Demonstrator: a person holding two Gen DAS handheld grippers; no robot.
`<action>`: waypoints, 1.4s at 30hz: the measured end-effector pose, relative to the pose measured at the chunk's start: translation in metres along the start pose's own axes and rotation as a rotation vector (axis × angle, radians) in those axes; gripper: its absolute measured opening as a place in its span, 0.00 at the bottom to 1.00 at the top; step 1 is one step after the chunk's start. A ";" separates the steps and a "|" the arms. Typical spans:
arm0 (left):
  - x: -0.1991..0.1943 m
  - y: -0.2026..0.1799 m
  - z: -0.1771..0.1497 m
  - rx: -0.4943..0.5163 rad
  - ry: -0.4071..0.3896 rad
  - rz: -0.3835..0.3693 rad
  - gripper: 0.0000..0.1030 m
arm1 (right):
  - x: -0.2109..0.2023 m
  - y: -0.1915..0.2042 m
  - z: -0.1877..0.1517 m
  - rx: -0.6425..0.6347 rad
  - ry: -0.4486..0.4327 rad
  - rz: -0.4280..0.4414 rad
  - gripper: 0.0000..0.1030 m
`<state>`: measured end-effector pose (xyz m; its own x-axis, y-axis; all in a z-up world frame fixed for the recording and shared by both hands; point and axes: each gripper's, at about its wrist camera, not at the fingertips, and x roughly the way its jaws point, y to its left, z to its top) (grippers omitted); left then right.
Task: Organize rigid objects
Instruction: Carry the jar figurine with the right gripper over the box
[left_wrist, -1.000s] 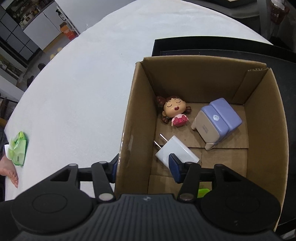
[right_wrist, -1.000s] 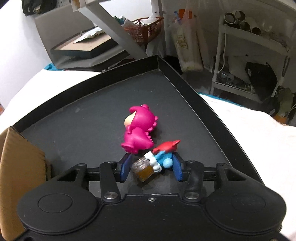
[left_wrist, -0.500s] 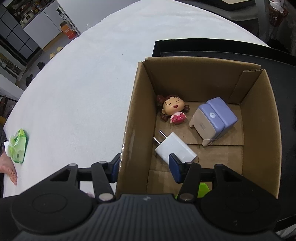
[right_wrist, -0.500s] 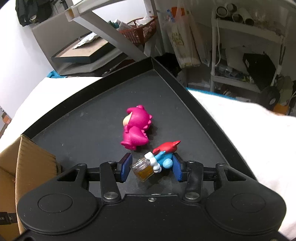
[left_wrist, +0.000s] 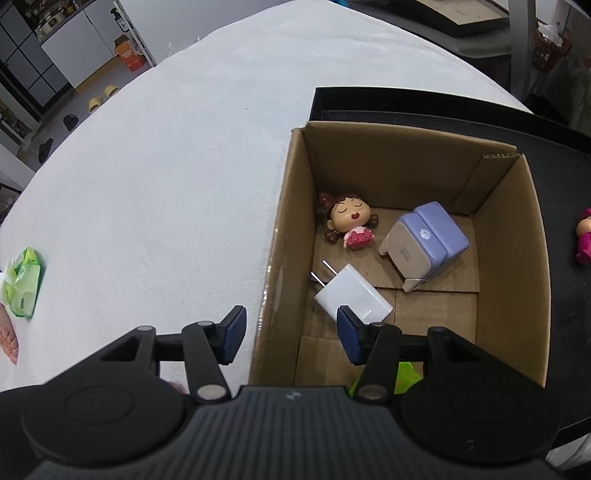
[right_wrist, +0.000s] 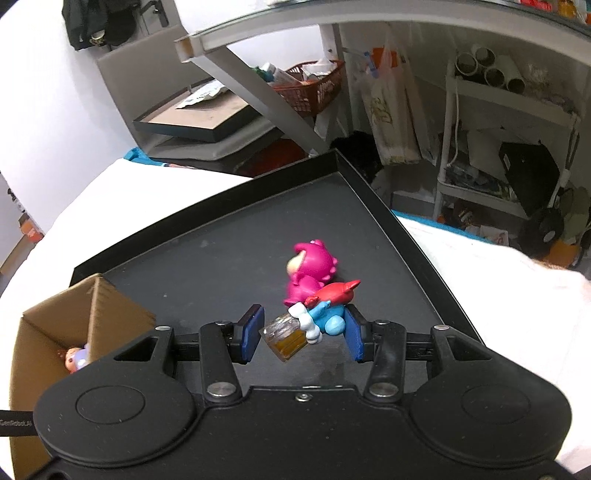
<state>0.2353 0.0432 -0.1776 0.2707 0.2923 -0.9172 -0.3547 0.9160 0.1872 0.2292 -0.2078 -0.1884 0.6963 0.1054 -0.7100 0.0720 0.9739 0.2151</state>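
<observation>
Lifting off the black tray (right_wrist: 388, 221) — right tool (right_wrist: 301, 332) still clamps the blue figurine (right_wrist: 325, 317)

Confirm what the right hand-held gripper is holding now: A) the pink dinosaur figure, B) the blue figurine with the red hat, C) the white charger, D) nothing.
B: the right hand-held gripper clamps the blue figurine with the red hat, seemingly raised above the black tray.

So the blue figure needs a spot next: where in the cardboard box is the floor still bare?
In the cardboard box, floor is bare along the right wall, near the purple-and-cream gadget, and between it and the white charger. The far-left corner is crowded by the doll; a green item occupies the near edge.
</observation>
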 end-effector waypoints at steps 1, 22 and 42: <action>0.000 0.003 0.000 -0.005 -0.001 -0.007 0.51 | -0.002 0.003 0.001 -0.005 -0.002 0.001 0.44; 0.011 0.037 -0.013 -0.044 -0.003 -0.136 0.51 | -0.037 0.069 -0.004 -0.094 -0.048 0.000 0.44; 0.014 0.060 -0.023 -0.073 -0.059 -0.297 0.42 | -0.056 0.134 -0.020 -0.256 -0.073 0.017 0.44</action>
<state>0.1972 0.0960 -0.1869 0.4226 0.0322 -0.9057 -0.3149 0.9423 -0.1135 0.1856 -0.0794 -0.1334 0.7463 0.1166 -0.6554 -0.1170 0.9922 0.0433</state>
